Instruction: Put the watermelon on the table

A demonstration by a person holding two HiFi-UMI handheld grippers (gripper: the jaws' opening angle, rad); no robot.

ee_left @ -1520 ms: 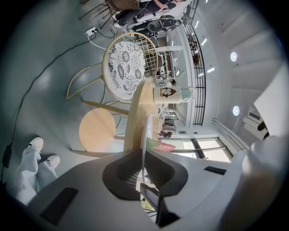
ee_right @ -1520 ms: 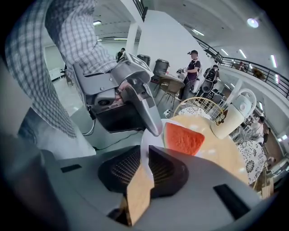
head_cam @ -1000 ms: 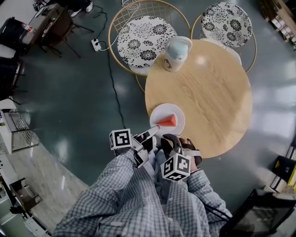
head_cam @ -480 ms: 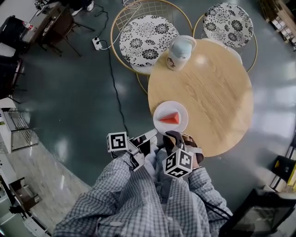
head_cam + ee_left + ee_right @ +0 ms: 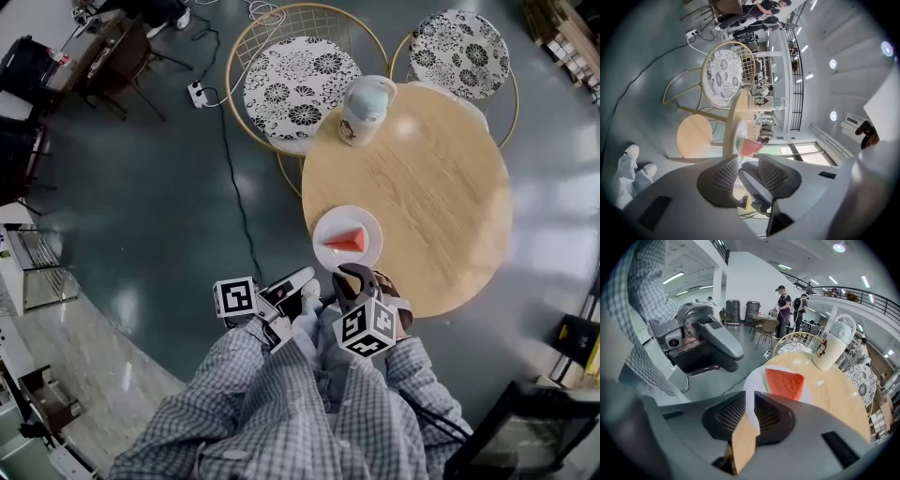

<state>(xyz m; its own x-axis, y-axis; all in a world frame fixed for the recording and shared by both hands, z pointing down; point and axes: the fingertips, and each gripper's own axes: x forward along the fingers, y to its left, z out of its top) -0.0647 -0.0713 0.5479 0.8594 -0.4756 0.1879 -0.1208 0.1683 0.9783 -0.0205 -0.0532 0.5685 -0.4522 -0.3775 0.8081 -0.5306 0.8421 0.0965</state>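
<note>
A red watermelon slice point(image 5: 349, 241) lies on a white plate point(image 5: 323, 228) near the front left edge of the round wooden table point(image 5: 431, 187). My right gripper point(image 5: 350, 274) reaches down to the plate's near rim. In the right gripper view its jaws point(image 5: 750, 416) stand narrow, with the white rim of the plate point(image 5: 754, 387) between the pads and the slice point(image 5: 785, 383) just beyond. My left gripper point(image 5: 307, 279) hangs off the table's edge, to the left of the plate and apart from it. It is open point(image 5: 744, 169) with nothing between its pads.
A pale lidded jug point(image 5: 363, 108) stands at the table's far left edge. Two chairs with floral cushions point(image 5: 300, 80) point(image 5: 459, 52) sit behind the table. A power strip point(image 5: 197, 91) and its cable lie on the dark floor to the left. People point(image 5: 783, 301) stand far off.
The left gripper has opened, let go of the plate's rim and drawn back a little toward me. The right gripper has stayed at the rim, and the plate has not shifted on the table.
</note>
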